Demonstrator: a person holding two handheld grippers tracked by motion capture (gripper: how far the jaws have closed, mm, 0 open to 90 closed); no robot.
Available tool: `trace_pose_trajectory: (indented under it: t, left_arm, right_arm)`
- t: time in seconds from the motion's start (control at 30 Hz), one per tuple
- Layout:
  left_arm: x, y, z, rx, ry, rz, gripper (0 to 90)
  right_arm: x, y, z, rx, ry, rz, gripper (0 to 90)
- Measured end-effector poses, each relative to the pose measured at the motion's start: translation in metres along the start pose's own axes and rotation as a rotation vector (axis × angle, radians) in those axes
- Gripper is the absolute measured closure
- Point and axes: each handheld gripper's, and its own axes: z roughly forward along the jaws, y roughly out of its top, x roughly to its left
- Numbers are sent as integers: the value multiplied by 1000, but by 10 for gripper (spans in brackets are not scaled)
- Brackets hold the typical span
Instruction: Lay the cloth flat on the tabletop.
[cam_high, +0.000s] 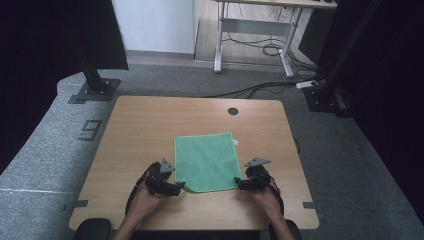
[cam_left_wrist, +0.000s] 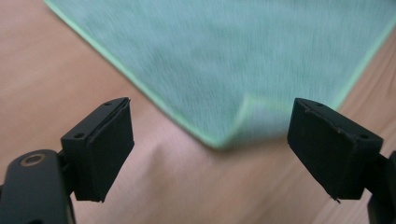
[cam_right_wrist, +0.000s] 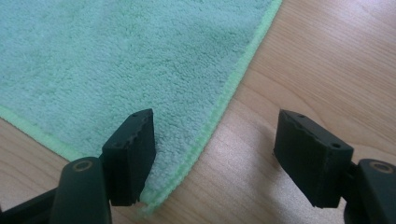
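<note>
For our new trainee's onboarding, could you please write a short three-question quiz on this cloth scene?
1. True or false: the green cloth lies spread flat on the wooden table.
2. Which corner is slightly curled up: A) the one by the left gripper, B) the one by the right gripper?
3. What small item sticks out from the cloth's far right edge?

Key: 1 true; 2 A; 3 a white tag.
</note>
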Motion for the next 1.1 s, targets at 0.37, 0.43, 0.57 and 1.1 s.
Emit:
trace_pose_trajectory:
  t: [0.37,0.43,0.57,1.1]
  left_arm:
    - [4,24,43,88,21,18,145]
    - [3,17,43,112,44,23,146]
    - [4,1,27,127,68,28,148]
    - [-7,-31,6,72,86,-3,146]
  right_arm:
    - [-2,-3,1,-15,15,32,271]
    - [-2,-3,1,-16,14,32,270]
    - [-2,-4,1,-17,14,32,269]
    - [5,-10,-5,-10,34,3,230]
